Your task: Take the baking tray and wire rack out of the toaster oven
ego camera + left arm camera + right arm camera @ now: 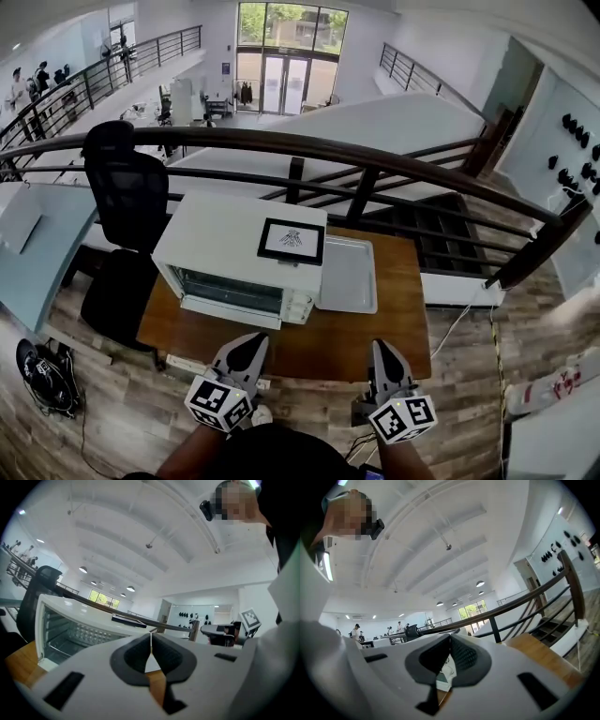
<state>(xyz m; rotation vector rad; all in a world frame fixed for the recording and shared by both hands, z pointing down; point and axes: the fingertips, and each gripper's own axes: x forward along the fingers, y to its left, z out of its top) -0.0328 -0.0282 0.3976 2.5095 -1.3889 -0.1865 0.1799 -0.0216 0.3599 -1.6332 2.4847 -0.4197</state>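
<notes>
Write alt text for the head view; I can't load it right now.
A white toaster oven sits on a wooden table with a metal tray lying beside its right side. The left gripper and right gripper hover shut and empty at the table's near edge. A black-framed picture lies on the oven.

No words or numbers are showing legibly. The marker cube (217, 403) on the left gripper (247, 345), like the right gripper's (382, 352), is carrying only black-and-white square patterns. The framed card (292, 241) on the toaster oven (220, 234) is showing an unreadable dark drawing.
</notes>
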